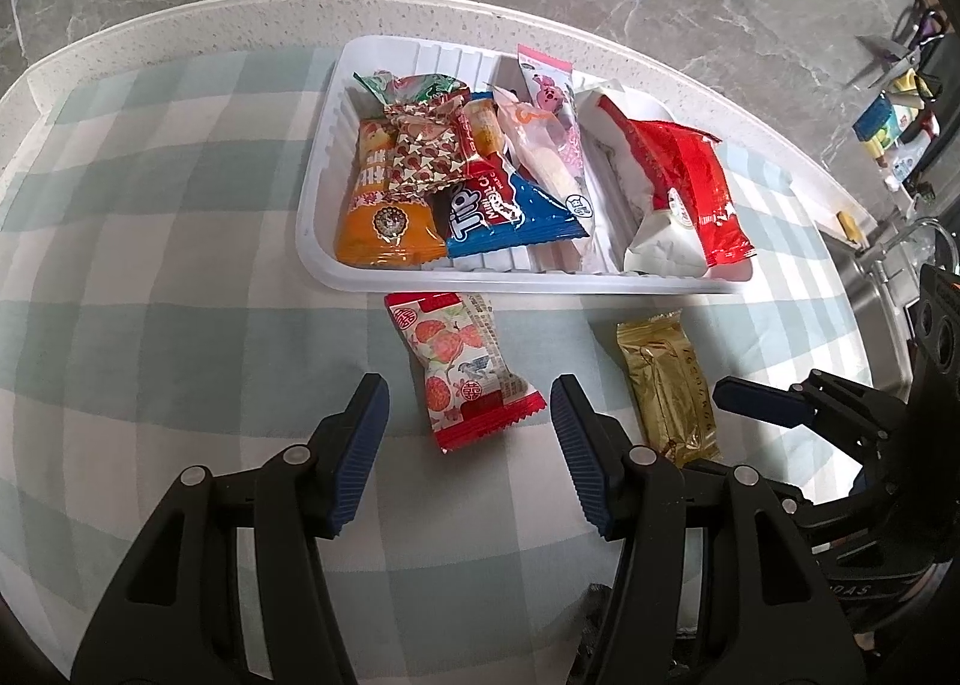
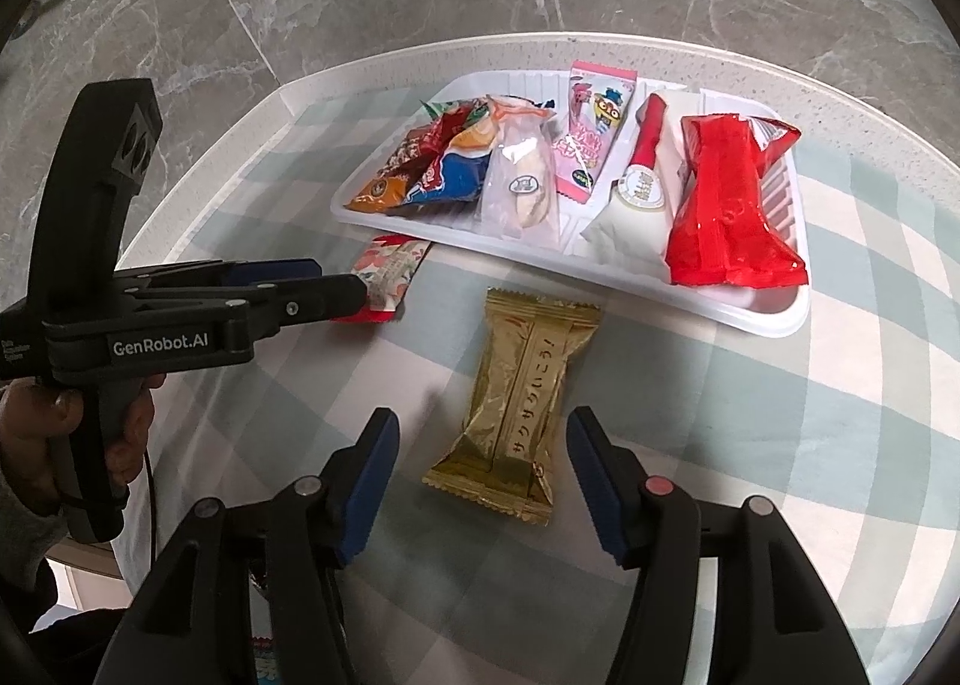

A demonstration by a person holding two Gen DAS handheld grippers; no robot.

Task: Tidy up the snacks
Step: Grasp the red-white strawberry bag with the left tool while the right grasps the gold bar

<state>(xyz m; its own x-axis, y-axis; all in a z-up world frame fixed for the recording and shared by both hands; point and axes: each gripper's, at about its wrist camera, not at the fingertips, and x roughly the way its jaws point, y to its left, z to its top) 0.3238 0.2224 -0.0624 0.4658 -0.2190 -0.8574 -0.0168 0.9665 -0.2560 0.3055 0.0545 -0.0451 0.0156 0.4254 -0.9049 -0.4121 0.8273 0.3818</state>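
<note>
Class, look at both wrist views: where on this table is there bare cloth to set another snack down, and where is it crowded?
Bare checked tablecloth lies left of the white tray, and also right of the gold packet. Crowded: the tray's left compartment, piled with overlapping packets, and the strip before the tray, where the lychee-print packet, the gold packet, the left gripper and right gripper sit, both open.

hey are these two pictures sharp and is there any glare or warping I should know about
Left wrist view: sharp, strong fisheye bending of the table edge, sun patch across the white tray. Right wrist view: also sharp, same curvature, glare on the gold packet and red packet.
</note>
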